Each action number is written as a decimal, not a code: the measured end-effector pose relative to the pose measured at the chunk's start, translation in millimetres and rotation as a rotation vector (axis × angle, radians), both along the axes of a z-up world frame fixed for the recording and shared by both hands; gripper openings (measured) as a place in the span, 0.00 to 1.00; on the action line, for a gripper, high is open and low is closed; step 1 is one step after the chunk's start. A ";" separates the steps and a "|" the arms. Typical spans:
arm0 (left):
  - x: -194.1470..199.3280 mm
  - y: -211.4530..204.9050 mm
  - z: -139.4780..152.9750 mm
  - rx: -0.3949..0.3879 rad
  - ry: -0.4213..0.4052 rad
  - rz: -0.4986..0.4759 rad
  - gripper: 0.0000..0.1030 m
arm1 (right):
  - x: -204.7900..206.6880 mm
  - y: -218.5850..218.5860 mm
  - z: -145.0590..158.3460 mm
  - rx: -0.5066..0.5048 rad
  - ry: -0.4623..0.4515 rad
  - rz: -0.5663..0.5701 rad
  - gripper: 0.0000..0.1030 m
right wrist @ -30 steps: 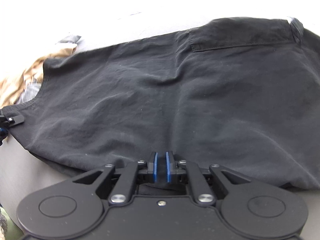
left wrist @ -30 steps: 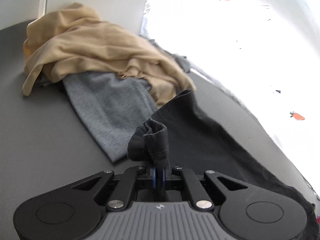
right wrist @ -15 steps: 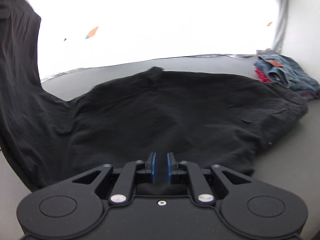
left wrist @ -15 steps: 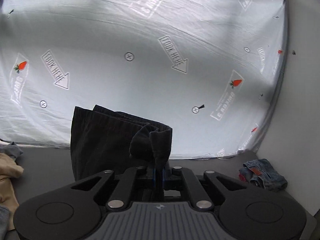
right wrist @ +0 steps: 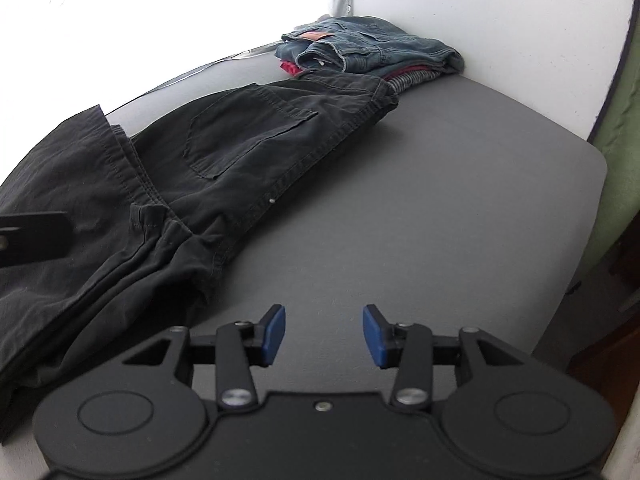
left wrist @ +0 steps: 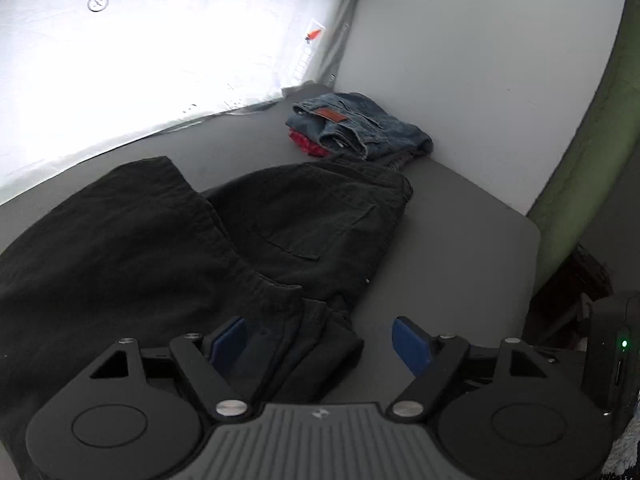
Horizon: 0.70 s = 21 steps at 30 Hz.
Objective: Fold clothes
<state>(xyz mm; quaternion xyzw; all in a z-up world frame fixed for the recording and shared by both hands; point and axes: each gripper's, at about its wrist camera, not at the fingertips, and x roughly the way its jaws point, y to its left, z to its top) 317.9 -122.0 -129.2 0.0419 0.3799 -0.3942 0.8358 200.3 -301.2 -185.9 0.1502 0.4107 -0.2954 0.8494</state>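
Black trousers (left wrist: 168, 240) lie folded over on the grey table (left wrist: 460, 232), back pocket up. My left gripper (left wrist: 320, 344) is open, its jaws spread around the bunched hem at the near edge of the trousers. In the right wrist view the trousers (right wrist: 168, 168) lie to the left. My right gripper (right wrist: 324, 334) is open and empty, over bare table just right of the trousers. A part of the left gripper (right wrist: 32, 236) shows at the left edge.
A stack of folded clothes, blue jeans (left wrist: 360, 128) on top of red and striped items, sits at the far corner against the white wall; it also shows in the right wrist view (right wrist: 368, 48). The table's right edge (right wrist: 592, 216) drops off near a green curtain (right wrist: 624, 128).
Both grippers have let go of the black trousers and opened. The trousers, lifted half a second ago, now lie folded on the table.
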 end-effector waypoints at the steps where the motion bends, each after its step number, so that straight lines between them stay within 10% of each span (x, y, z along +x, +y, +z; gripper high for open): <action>1: 9.2 10.8 -0.2 0.012 -0.002 0.064 0.79 | 4.1 0.7 1.4 0.003 -0.009 0.004 0.43; 6: 54.7 64.2 -16.8 0.093 0.046 0.333 0.79 | 46.6 18.2 11.1 0.018 -0.106 0.162 0.48; 13: 64.3 84.3 -65.2 0.275 0.108 0.312 0.79 | 122.0 25.1 -20.2 0.101 -0.077 0.284 0.69; 17: 67.4 84.8 -75.6 0.289 0.139 0.320 0.80 | 122.8 31.7 -13.4 0.063 -0.100 0.274 0.18; 21: 74.0 83.6 -78.9 0.262 0.174 0.315 0.87 | 90.0 35.7 12.4 0.082 -0.155 0.205 0.15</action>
